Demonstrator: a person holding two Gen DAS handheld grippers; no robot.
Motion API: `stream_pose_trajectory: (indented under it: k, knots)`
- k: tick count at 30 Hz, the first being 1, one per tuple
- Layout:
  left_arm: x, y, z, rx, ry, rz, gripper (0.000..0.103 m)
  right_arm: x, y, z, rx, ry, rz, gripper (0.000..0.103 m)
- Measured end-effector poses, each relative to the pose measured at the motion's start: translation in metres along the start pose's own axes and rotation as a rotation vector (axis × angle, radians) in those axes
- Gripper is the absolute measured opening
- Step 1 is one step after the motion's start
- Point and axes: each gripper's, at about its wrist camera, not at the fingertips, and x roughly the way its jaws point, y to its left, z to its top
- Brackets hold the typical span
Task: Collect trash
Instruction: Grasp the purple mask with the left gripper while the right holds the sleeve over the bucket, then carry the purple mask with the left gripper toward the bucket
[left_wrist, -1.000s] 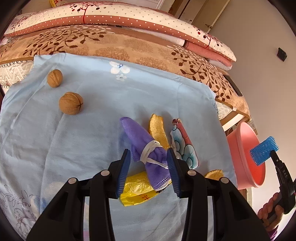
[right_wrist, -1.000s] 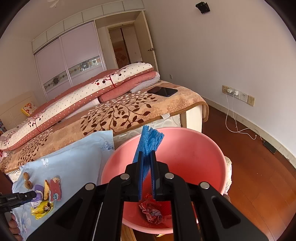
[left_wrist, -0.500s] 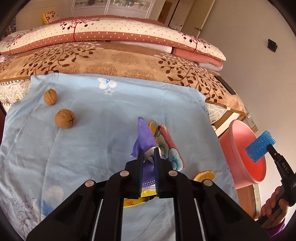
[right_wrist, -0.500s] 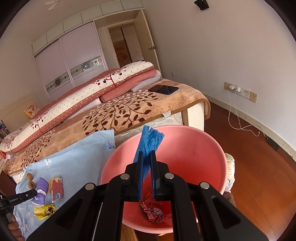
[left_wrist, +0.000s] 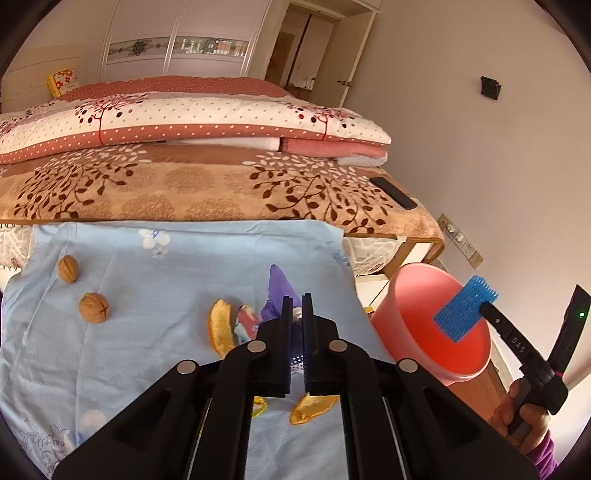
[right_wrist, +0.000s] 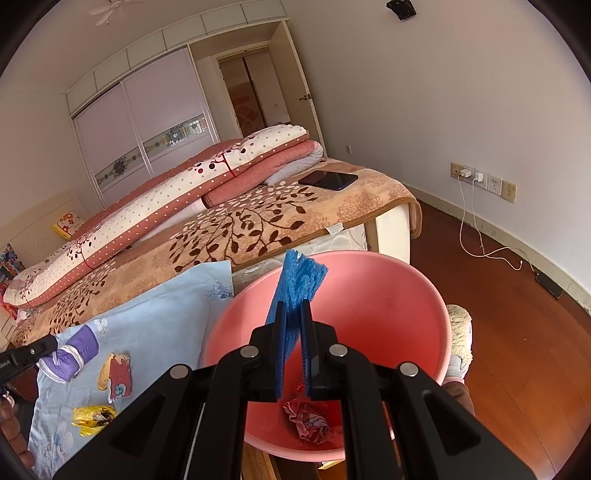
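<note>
**Trash on the blue sheet: one piece in the basin, two in grip, the rest to fetch**

Items, left to right:

- Walnuts, two (left_wrist: 68, 269) (left_wrist: 94, 307), on the light blue sheet (left_wrist: 147, 332), untouched.
- Orange peel, two pieces: one (left_wrist: 221, 327) left of the left gripper, one (left_wrist: 312, 404) under its frame.
- Printed red-and-blue wrapper, one (right_wrist: 119, 376), lying on the sheet beside the first peel.
- Yellow wrapper, one (right_wrist: 92, 414), crumpled, near the sheet's front edge.
- Purple cloth pouch, one (right_wrist: 72, 350), tied with a white band, pinched in the left gripper (left_wrist: 296, 314); its fingers have just closed and stand nearly together on it, lifted off the sheet.
- Pink basin, one (right_wrist: 406, 295), off the sheet's right edge; one crumpled wrapper (right_wrist: 308, 421) inside.
- Blue mesh piece, one (right_wrist: 297, 286), clamped in the right gripper (right_wrist: 293, 332), fingers almost fully closed, held over the basin, not yet dropped.

Judged status: early. One item binned, two in transit, four or more left, walnuts undecided.
</note>
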Motion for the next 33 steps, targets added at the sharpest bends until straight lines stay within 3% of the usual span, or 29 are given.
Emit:
stream_pose_trajectory:
  k: [14, 18, 21, 22, 25, 33]
  knots:
    - [0.025, -0.108, 0.022, 0.152, -0.036, -0.208, 0.0, -0.009, -0.016, 0.005, 0.008, -0.015, -0.012, 0.007]
    - [0.031, -0.114, 0.018, 0.188, -0.037, -0.18, 0.001, -0.01, -0.017, 0.004, 0.006, -0.012, -0.005, 0.007]
    - [0.041, -0.103, 0.012, 0.183, 0.024, -0.146, 0.001, -0.009, -0.018, 0.002, 0.007, -0.005, 0.005, 0.007]
    - [0.044, -0.099, 0.008, 0.178, 0.04, -0.13, 0.005, -0.008, -0.018, 0.001, 0.007, -0.003, 0.007, 0.007]
    - [0.052, -0.081, -0.004, 0.138, 0.086, -0.103, 0.039, -0.007, -0.018, 0.0, 0.009, 0.002, 0.014, 0.007]
    - [0.089, -0.056, -0.04, 0.095, 0.239, -0.023, 0.042, -0.007, -0.018, -0.002, 0.011, 0.004, 0.016, 0.007]
